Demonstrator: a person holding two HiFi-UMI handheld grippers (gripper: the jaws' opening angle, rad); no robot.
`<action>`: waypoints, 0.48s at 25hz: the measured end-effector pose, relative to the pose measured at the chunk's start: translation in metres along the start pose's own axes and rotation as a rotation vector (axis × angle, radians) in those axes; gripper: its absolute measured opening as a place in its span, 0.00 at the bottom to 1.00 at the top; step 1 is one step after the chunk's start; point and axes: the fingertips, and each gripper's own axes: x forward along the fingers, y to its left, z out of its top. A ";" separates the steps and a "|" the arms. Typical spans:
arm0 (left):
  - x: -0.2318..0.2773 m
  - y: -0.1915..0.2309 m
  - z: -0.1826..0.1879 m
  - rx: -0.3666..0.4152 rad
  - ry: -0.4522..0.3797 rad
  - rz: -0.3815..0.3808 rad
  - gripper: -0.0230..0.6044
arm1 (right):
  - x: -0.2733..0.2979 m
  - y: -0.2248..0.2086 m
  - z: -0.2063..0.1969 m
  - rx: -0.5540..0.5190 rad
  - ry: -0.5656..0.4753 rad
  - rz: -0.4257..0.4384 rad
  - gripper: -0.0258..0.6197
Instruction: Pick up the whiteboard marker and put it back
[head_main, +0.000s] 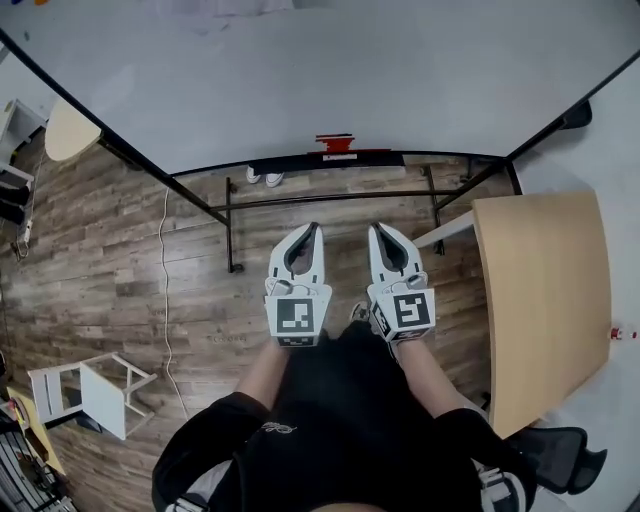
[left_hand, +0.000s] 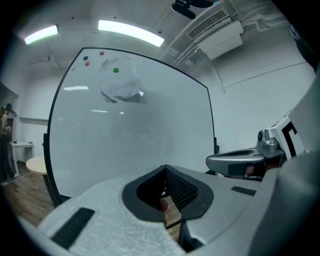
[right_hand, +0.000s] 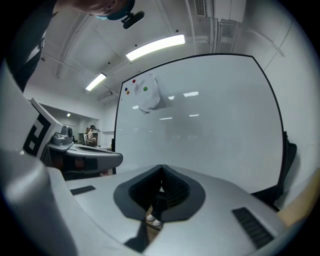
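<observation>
Whiteboard (head_main: 300, 80) on a black stand fills the top of the head view. A small red object (head_main: 336, 140) sits at the middle of the ledge (head_main: 440, 155) along the board's lower edge. It is too small to say for sure that it is the marker. It lies well apart from both grippers.

The left gripper (head_main: 315, 229) and the right gripper (head_main: 375, 229) are held side by side in front of the person, over the wooden floor (head_main: 120, 260), pointing toward the board. In the left gripper view the left gripper (left_hand: 165, 168) has its jaws closed tip to tip with nothing between them. The right gripper (left_hand: 240, 162) shows at that view's right edge. In the right gripper view the right gripper (right_hand: 161, 167) is likewise closed and empty, and the left gripper (right_hand: 85, 157) shows at that view's left.

High on the board hang a sheet of paper (left_hand: 120, 85) and a green magnet (left_hand: 116, 70). A pair of white shoes (head_main: 262, 178) stands on the floor behind the board's stand. A light wooden tabletop (head_main: 545, 300) lies to the right. A white cable (head_main: 165, 290) runs across the floor at the left, near a white stool (head_main: 95, 390).
</observation>
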 end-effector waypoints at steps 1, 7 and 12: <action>0.002 -0.002 0.003 -0.004 -0.008 0.002 0.04 | 0.000 -0.003 0.002 -0.001 0.000 0.002 0.04; 0.009 -0.018 0.002 -0.043 -0.020 0.019 0.04 | -0.004 -0.020 0.016 -0.010 -0.042 0.030 0.04; 0.013 -0.026 0.013 -0.060 -0.047 0.046 0.04 | -0.008 -0.028 0.021 -0.010 -0.056 0.059 0.04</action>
